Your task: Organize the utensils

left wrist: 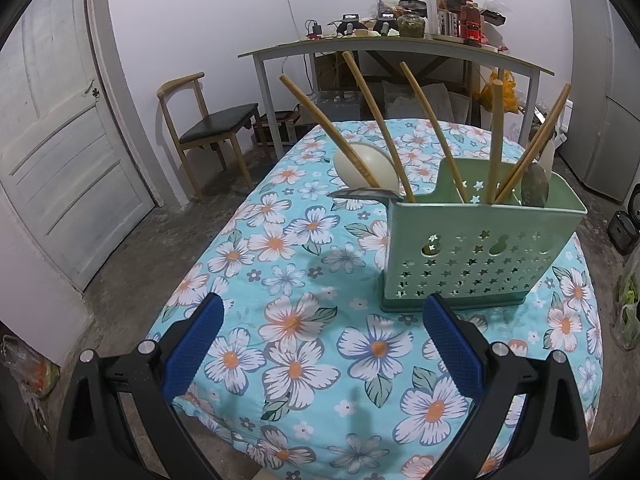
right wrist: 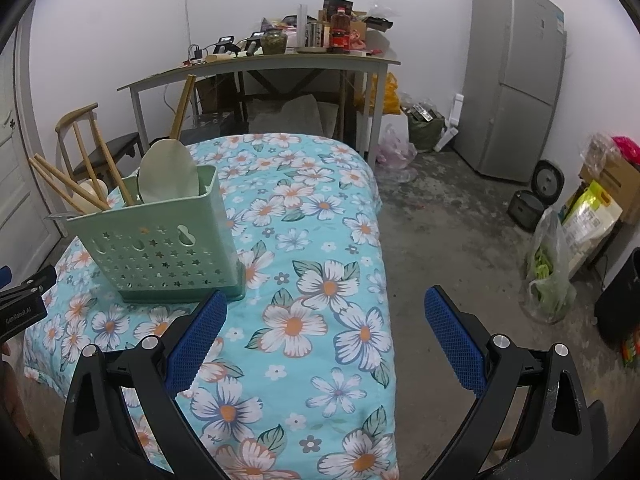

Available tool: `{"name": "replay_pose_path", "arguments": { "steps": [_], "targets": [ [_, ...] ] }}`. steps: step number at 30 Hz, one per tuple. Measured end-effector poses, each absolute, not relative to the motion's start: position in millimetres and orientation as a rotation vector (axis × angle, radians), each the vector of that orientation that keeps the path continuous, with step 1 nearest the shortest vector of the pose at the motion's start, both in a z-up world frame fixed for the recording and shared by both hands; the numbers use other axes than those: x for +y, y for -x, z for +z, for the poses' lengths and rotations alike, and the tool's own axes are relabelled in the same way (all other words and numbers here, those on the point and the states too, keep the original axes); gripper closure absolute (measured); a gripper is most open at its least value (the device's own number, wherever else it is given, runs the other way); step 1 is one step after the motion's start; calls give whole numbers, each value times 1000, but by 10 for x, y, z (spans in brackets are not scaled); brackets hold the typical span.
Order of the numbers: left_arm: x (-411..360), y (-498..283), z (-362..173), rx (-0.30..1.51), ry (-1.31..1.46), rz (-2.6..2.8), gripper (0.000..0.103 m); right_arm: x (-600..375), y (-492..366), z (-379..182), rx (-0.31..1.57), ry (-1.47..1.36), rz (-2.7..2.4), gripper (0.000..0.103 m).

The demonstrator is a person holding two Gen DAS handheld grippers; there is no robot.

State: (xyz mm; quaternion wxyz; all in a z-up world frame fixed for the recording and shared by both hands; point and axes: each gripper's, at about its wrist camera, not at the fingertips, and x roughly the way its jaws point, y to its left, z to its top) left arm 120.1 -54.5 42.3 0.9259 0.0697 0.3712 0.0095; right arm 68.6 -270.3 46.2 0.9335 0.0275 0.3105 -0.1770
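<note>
— Judging by the caddy (left wrist: pixel 476 248) mid-table, is much left?
— Little, I'd say: wooden utensils (left wrist: pixel 376 120) already stand inside it; the cloth (right wrist: pixel 320 320) around it shows nothing loose.
— Grippers?
— Left gripper (left wrist: pixel 322 320) and right gripper (right wrist: pixel 326 314) sit near the caddy, jaws wide, empty.

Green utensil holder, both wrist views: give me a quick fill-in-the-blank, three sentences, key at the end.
1. The green utensil holder stands on a tablecloth printed with ____.
2. Both the left gripper and the right gripper are ____ and hold nothing.
3. The holes in the holder's front wall are mostly shaped like ____.

Missing words: flowers; open; stars
</note>
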Motion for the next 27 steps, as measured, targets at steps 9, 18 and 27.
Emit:
{"name": "replay_pose_path", "arguments": {
  "steps": [9, 18, 27],
  "targets": [
    [-518, -1186, 431, 768, -140, 28, 6, -2668, -707, 466, 637, -46, -350, 8],
    [-481, -1180, 435, 769, -130, 47, 6, -2641, -726, 469, 638, -41, -337, 8],
    [-461, -1195, 435, 770, -128, 53, 6, -2633, -738, 464, 640, -39, -333, 8]
  ]
}}
